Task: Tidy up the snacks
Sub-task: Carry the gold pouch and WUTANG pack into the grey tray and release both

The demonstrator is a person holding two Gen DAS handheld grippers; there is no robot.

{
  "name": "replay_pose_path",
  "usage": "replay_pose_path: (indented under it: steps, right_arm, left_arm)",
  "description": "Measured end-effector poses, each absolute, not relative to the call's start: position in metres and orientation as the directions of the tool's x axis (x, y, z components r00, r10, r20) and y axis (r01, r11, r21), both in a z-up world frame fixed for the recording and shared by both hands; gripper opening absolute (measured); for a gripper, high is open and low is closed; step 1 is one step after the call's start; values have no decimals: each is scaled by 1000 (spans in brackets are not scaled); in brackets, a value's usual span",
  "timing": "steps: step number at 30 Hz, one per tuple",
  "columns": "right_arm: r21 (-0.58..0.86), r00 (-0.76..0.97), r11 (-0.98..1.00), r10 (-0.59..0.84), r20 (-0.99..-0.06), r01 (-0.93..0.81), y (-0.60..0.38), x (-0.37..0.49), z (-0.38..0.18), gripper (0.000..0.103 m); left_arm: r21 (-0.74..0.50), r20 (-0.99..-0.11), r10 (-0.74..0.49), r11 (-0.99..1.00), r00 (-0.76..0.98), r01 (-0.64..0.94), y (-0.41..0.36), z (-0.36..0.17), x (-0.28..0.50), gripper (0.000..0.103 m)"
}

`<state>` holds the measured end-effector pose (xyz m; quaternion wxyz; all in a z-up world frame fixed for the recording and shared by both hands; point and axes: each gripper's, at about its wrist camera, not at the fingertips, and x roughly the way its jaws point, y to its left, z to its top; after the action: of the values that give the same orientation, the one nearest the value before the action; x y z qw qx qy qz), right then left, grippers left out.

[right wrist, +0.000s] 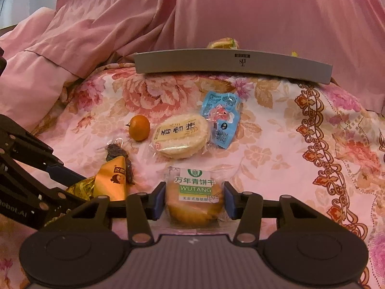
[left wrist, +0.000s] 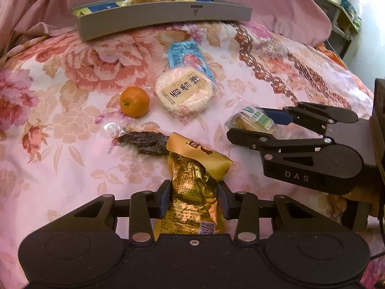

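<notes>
1. Left gripper [left wrist: 194,200]: jaws straddle the gold snack packet [left wrist: 192,192]. Pads look pressed on the crinkled foil, so I read it as gripped. Packet's long axis runs along the fingers, pointing away toward the tray.
2. Right gripper [right wrist: 195,201]: jaws either side of the biscuit pack [right wrist: 195,200] with the green label. A thin gap shows at both pads, more so on the right; cannot tell if it is clamped yet.
3. Both packs lie on the floral bedspread [left wrist: 60,144], near side. Grey tray [left wrist: 163,19] sits at the far edge, straight ahead of both grippers, already holding some wrapped snacks.
4. Key relation: tray is far and ahead. Neither gripper is clearly nearer to it.
5. Still loose between grippers and tray: orange [left wrist: 134,101], round rice cracker pack [left wrist: 185,94], blue packet [left wrist: 187,57], dark jerky piece [left wrist: 144,142].
6. Left view looks down into the tray's contents; right view shows only its front wall, but reads the biscuit label.
</notes>
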<state>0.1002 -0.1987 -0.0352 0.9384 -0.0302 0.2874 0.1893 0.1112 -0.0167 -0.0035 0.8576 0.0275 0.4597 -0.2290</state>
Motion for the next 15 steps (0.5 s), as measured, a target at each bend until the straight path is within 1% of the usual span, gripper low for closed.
replay_pose_path:
  steps: [9,15]
  right_arm:
    - [37,791,929,334,-513,-369,-199,97,-24,53]
    - [33,812,929,338,-476,-367,-199,98,-10,53]
  left_arm:
    - [-191,-757,-371,913,538,360,-12,12,113,42]
    - [-180,-719,-353,927,599,329,-9,30,124,43]
